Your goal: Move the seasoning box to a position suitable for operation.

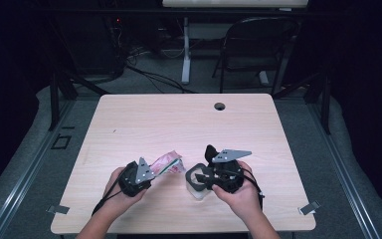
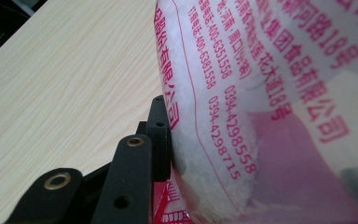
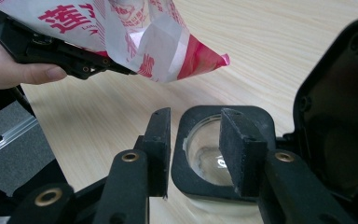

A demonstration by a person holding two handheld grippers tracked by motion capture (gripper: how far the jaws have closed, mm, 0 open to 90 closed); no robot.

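Left gripper [image 1: 151,175]: I am holding it low at the left of the table [image 1: 129,119], its jaws clamping the lower end of the bag [image 1: 168,163].
Bag: it is lying just right of my left gripper, its long axis slanting up and away to the right; its free corner is pointing toward the jar, with a gap showing between them.
Bag, appearance: clear film with pink-red printing, white crystals packing against the jaw pad [image 2: 161,135].
Jar [image 3: 214,154]: a clear glass body standing upright on the table, wearing a black, rounded-square collar with its hinged lid [image 3: 340,102] flipped open to the right.
Right gripper [image 3: 193,149]: I am holding it at the jar; its pads are straddling the near rim loosely, not pressing.
Relation for the coming move: the jar mouth is lying right of and lower than the bag's free corner, so I judge the left gripper will be carrying the bag rightward over it.
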